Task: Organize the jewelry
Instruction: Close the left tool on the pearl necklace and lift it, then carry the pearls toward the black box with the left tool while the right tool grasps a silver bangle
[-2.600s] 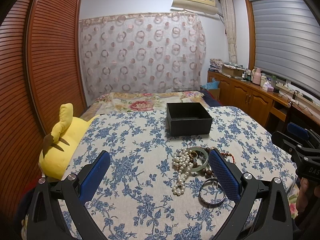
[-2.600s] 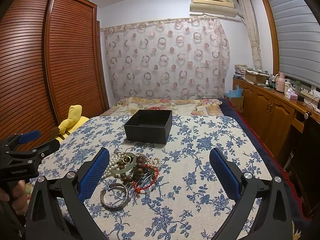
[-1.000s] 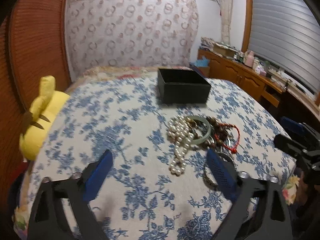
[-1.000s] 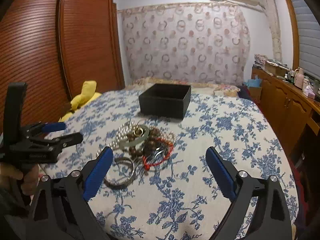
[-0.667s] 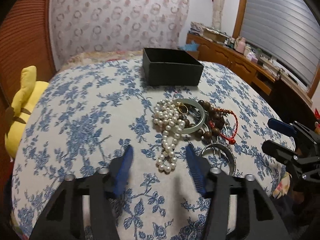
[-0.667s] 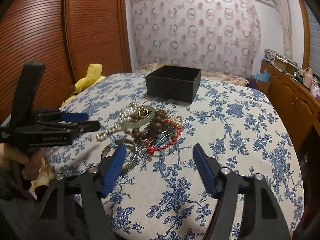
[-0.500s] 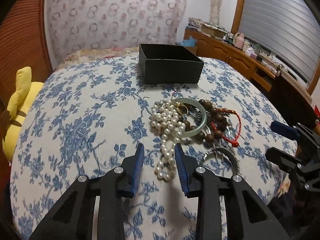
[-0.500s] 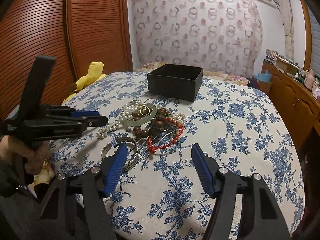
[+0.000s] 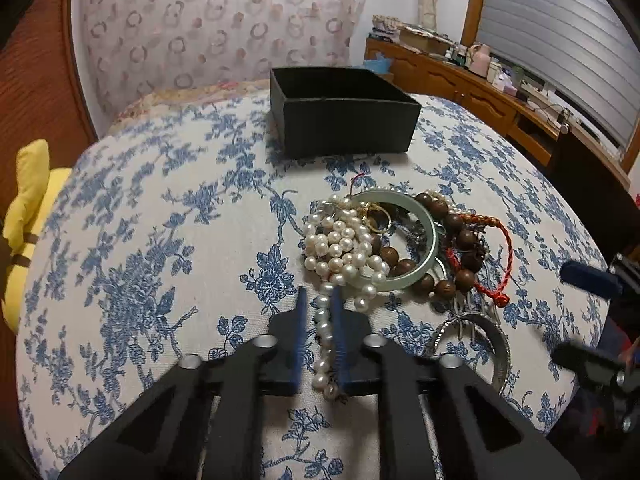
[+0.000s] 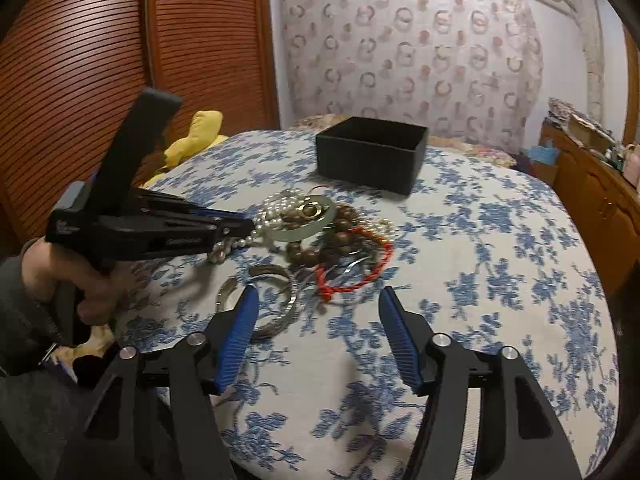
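Observation:
A pearl necklace [image 9: 340,244] [image 10: 276,204] lies heaped with a pale green bangle [image 9: 428,256], brown wooden beads [image 9: 460,240], a red cord bracelet [image 9: 504,248] [image 10: 360,276] and a silver bangle [image 9: 500,344] [image 10: 288,304]. My left gripper [image 9: 319,312] [image 10: 250,224] is low over the cloth. Its jaws are closing on the necklace's loose tail, which runs between the blue pads. My right gripper [image 10: 318,292] [image 9: 576,316] is closing but still wide. Its left finger is beside the silver bangle, and it holds nothing. An open black box [image 9: 344,128] [image 10: 372,156] stands behind the pile.
The blue-flowered cloth [image 9: 160,220] covers a rounded surface that drops off near both grippers. A yellow plush toy [image 9: 28,196] [image 10: 196,136] sits at its left edge by the wooden slatted doors [image 10: 100,60]. A cluttered wooden sideboard [image 9: 460,80] runs along the right wall.
My left gripper came forward and down onto the pearl strand, and its jaws went from wide to nearly together. My right gripper sank a little and narrowed near the silver bangle.

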{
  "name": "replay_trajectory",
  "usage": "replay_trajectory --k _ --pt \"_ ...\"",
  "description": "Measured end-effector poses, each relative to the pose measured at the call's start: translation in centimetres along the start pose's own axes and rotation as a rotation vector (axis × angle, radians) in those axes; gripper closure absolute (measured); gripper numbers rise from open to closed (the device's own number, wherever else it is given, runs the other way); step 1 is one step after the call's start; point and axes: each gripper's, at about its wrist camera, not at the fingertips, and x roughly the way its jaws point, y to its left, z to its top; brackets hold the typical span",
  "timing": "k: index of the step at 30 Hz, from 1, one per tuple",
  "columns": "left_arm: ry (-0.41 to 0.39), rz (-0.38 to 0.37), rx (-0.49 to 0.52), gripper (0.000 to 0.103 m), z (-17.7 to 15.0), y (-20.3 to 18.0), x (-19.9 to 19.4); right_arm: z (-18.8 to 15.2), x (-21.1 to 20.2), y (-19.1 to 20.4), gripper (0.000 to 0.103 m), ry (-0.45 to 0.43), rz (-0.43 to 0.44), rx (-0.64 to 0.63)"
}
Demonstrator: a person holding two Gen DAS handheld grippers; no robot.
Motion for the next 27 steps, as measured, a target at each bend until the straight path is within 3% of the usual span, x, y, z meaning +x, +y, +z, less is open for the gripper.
replay_trajectory --k 9,18,23,27 --pt "0.003 0.036 0.103 0.096 0.3 -1.0 0.5 0.8 1.6 1.4 0.049 0.033 0.075 -0.02" --pt "-0.06 0.016 0.016 0.097 -0.3 1.8 -2.5 0.9 3.9 3.9 0.072 0.109 0.173 -0.097" --pt "-0.111 0.009 -0.005 0.096 -0.2 2.2 -4.6 0.6 5.3 4.7 0.073 0.17 0.217 -0.129" --pt "-0.154 0.004 -0.021 0.096 0.1 2.5 -6.0 0.4 5.6 5.3 0.079 0.178 0.19 -0.169"
